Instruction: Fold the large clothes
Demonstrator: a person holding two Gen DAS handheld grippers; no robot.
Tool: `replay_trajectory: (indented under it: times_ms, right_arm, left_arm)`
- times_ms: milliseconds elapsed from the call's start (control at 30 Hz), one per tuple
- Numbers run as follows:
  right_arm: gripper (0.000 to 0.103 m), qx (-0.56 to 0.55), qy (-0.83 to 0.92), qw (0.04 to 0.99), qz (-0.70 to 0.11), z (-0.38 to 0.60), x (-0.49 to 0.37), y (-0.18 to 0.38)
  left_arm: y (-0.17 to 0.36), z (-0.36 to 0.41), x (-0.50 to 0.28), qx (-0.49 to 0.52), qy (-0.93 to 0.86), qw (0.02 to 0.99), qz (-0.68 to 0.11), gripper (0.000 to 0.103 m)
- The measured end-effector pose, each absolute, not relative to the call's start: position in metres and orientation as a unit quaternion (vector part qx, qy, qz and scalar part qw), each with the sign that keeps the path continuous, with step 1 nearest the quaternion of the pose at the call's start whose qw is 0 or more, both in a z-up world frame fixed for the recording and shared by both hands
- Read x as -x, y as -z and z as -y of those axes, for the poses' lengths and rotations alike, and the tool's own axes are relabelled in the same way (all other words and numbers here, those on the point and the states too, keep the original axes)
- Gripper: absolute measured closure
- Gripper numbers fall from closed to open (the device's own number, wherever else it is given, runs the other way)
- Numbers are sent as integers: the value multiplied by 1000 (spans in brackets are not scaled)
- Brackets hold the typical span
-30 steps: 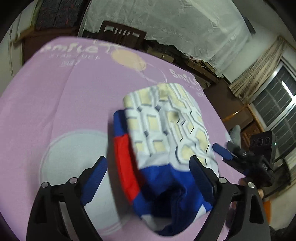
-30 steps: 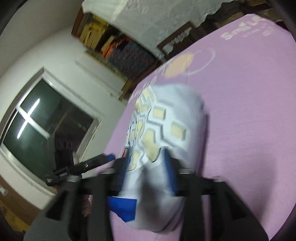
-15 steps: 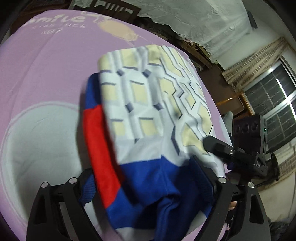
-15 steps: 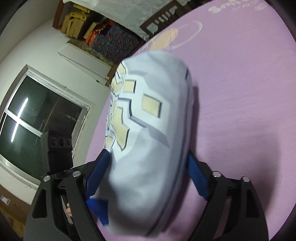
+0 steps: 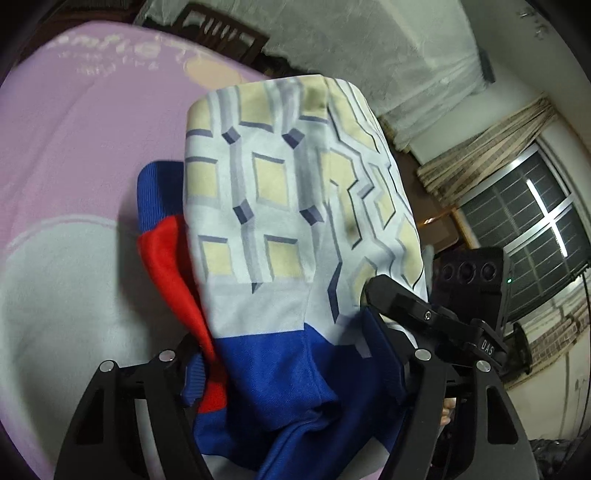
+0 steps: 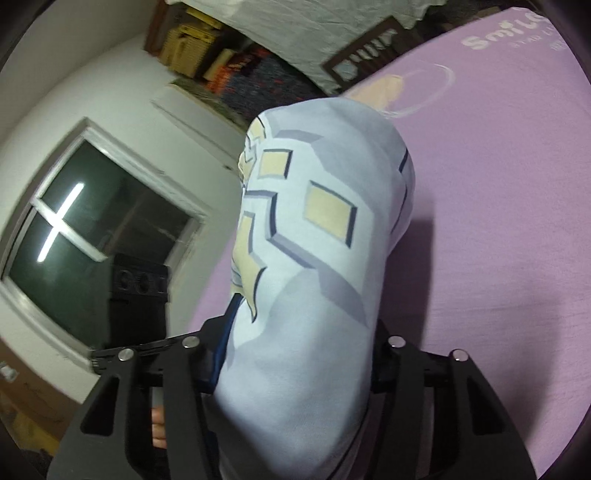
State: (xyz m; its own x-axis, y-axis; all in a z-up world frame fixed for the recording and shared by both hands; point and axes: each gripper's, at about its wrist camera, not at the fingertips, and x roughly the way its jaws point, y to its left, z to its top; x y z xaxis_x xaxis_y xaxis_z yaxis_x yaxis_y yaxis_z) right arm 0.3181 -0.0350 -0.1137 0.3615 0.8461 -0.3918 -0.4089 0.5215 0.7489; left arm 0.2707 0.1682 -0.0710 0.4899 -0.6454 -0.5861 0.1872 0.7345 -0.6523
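Observation:
A folded garment point(image 5: 291, 206) with a pale blue and cream block pattern, blue hem and red panel is lifted off the purple sheet point(image 5: 74, 122). My left gripper point(image 5: 291, 354) is shut on its blue end; its fingertips are buried in cloth. In the right wrist view the same garment point(image 6: 314, 258) bulges between the jaws of my right gripper point(image 6: 295, 350), which is shut on it. The right gripper also shows in the left wrist view point(image 5: 436, 317), pressed against the garment's right side.
The purple sheet point(image 6: 517, 221) with white lettering and a pale circle covers the bed. A dark wooden chair point(image 5: 221, 33) and a white cloth-covered heap stand behind. A window point(image 5: 524, 229) with curtains is at the right.
Both grippers closed around the folded garment and raised it off the sheet. It now fills more of both views and the sheet lies farther below.

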Motion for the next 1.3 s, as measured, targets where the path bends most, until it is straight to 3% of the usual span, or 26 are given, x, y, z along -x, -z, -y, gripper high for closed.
replay_trajectory:
  times_ms: [300, 467, 633, 867, 967, 1300]
  right_arm:
    - [53, -305, -514, 721, -351, -14, -276, 45]
    - [53, -271, -591, 678, -345, -80, -231, 13]
    - [53, -220, -632, 637, -383, -143, -200, 22]
    - [53, -146, -574, 647, -480, -192, -205, 104]
    - [52, -140, -550, 657, -497, -188, -212, 121]
    - [45, -103, -516, 703, -478, -170, -192, 90]
  left_arm:
    - [-21, -216, -159, 242, 167, 891, -345, 29]
    - [-44, -259, -79, 239, 98, 910, -325, 29]
    - [-14, -297, -27, 279, 56, 897, -338, 29]
    - [90, -325, -35, 290, -26, 860, -419, 29]
    - [84, -311, -35, 247, -44, 880, -403, 29]
    - [69, -313, -25, 232, -102, 882, -397, 24]
